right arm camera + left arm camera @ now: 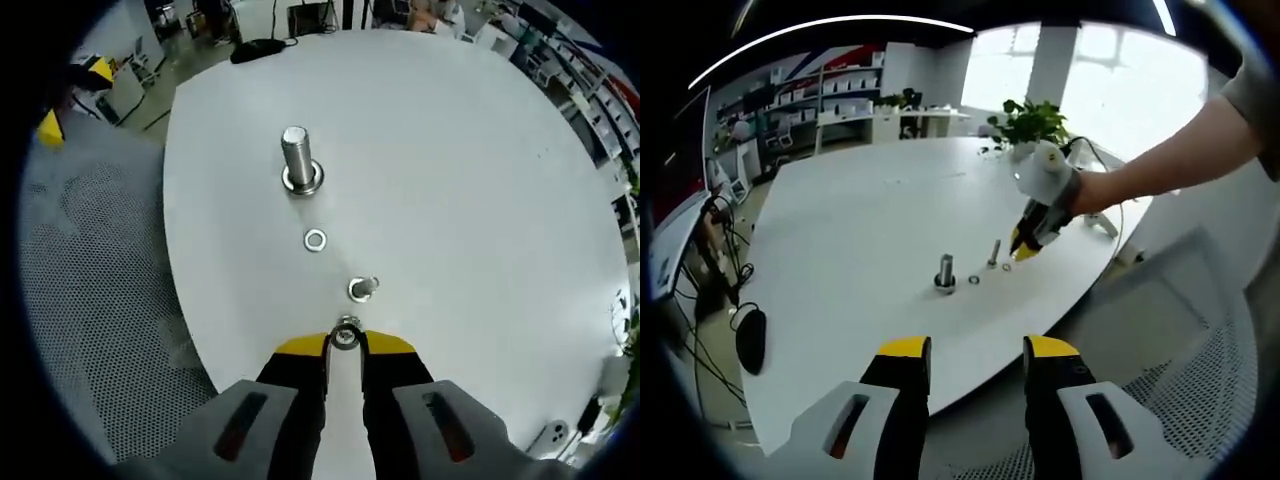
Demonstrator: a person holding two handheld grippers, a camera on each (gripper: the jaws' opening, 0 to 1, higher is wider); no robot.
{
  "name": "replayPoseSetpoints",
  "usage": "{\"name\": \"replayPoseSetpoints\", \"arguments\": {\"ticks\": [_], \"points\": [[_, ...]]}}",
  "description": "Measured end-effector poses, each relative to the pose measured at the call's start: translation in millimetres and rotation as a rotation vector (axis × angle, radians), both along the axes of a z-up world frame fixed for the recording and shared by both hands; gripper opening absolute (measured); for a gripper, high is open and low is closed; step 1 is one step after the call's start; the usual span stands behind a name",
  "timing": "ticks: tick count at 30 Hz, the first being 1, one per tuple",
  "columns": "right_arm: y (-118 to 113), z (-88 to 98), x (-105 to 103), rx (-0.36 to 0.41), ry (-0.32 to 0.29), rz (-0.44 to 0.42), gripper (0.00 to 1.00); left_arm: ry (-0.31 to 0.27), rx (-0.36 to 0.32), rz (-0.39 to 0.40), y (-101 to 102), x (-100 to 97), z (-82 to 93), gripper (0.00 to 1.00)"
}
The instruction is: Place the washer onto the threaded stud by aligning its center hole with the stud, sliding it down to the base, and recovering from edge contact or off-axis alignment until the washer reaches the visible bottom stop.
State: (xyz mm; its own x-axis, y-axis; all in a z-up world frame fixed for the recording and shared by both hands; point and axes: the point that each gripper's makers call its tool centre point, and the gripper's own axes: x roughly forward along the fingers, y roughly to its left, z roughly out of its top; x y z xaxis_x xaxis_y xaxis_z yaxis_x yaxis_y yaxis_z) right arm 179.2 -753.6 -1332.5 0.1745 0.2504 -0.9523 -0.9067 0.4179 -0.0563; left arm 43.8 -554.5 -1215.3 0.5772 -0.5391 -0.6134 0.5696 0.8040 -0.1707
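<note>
The right gripper (345,345) has its yellow-tipped fingers (300,347) nearly together, pinching a small washer (346,334) at their very tips, low over the white table (460,170). Just ahead of the fingers stands a thin threaded stud (362,288) on its base; the washer seems just short of it, though the view is too small to be sure. Farther ahead lies a loose ring (315,240), and beyond that a thick bolt (298,158) stands upright in its collar.

The left gripper (978,352) hangs off the table's near edge, its fingers (902,352) apart and holding nothing. Well ahead of them sit the bolt (944,272) and stud (994,251), with the right gripper (1020,250) reaching down beside the stud.

The table (860,220) is large, rounded and bare white. Beyond it are shelving (830,90), a potted plant (1030,125) and bright windows (1110,70). A black mouse (750,338) lies on a neighbouring desk.
</note>
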Motion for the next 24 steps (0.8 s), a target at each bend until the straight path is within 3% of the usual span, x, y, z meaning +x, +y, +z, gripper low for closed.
{"name": "replayPoseSetpoints", "arguments": {"ticks": [4,6,13,18,24], "points": [[5.4,8.8,8.7,0.027,-0.035,0.017,0.14,0.001,0.001,0.002,0.4,0.1,-0.2,0.35],[5.0,14.5,12.7,-0.016,-0.091,0.091,0.14,0.000,0.000,0.002,0.4,0.1,-0.1,0.35],[12.5,19.8,14.8,0.032,-0.099,0.071,0.14,0.001,0.001,0.001,0.3,-0.1,-0.3,0.35],[14.5,22.5,13.1,0.010,-0.125,0.124,0.14,0.001,0.001,0.000,0.3,0.0,-0.4,0.35],[19.9,25.3,18.2,0.036,-0.128,0.106,0.14,-0.002,0.001,0.001,0.5,0.2,0.0,0.35]]}}
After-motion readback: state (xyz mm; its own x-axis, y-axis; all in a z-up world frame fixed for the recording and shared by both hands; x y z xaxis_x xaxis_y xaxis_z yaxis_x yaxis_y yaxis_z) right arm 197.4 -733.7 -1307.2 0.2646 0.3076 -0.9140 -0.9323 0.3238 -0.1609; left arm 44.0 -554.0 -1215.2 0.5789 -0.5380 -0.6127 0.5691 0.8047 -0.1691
